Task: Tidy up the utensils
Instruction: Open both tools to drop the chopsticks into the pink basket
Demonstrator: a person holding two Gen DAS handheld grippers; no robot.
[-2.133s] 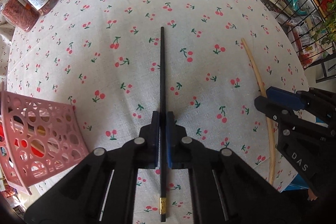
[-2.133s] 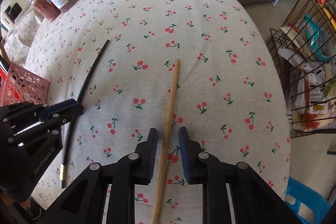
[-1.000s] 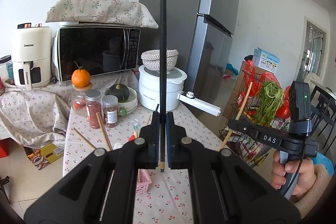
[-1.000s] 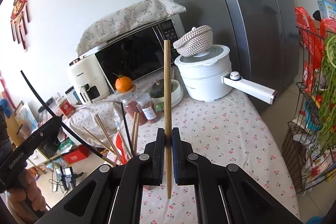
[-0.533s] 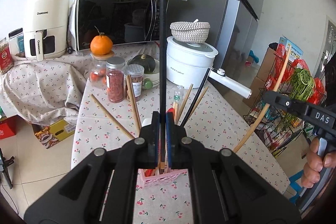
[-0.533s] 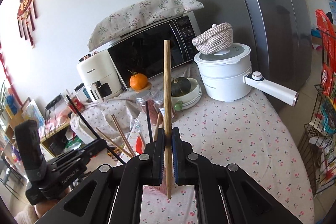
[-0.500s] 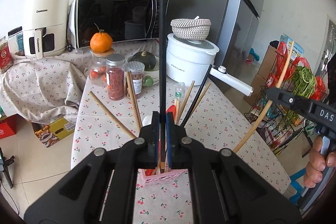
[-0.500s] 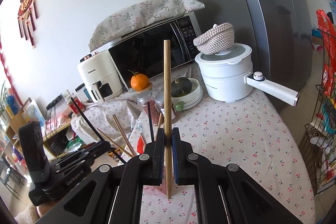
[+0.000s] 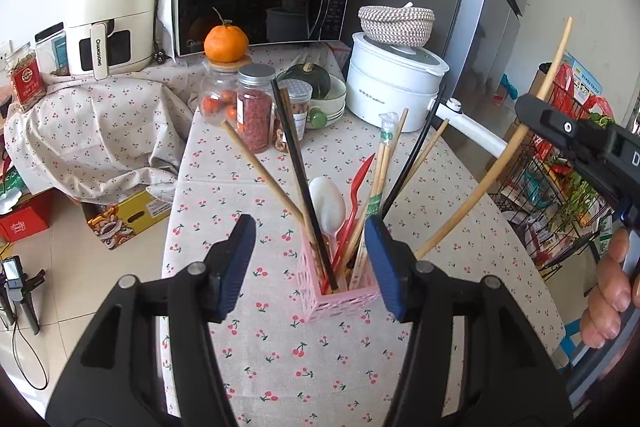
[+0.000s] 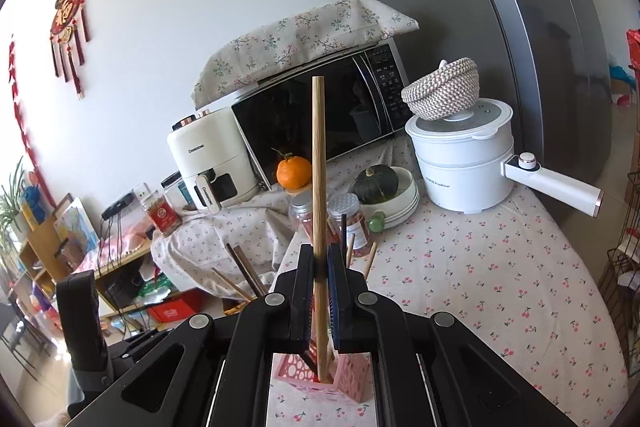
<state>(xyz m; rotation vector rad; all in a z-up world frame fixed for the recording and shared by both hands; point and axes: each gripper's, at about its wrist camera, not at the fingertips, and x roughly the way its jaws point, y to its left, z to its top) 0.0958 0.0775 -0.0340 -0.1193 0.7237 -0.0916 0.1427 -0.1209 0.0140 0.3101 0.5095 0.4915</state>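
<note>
Above the pink basket, our left gripper hangs wide apart and empty, so we should lower the wooden chopstick, clamped in our right gripper, straight down before releasing it.

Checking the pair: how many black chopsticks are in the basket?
2, both in the basket: left-leaning chopstick, right-leaning chopstick. Others may hide in the dense bundle.

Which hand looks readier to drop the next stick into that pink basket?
The right gripper: it is clamped on the light wooden chopstick, whose lower end is at the pink perforated plastic basket. The left gripper is open and holds nothing.
</note>
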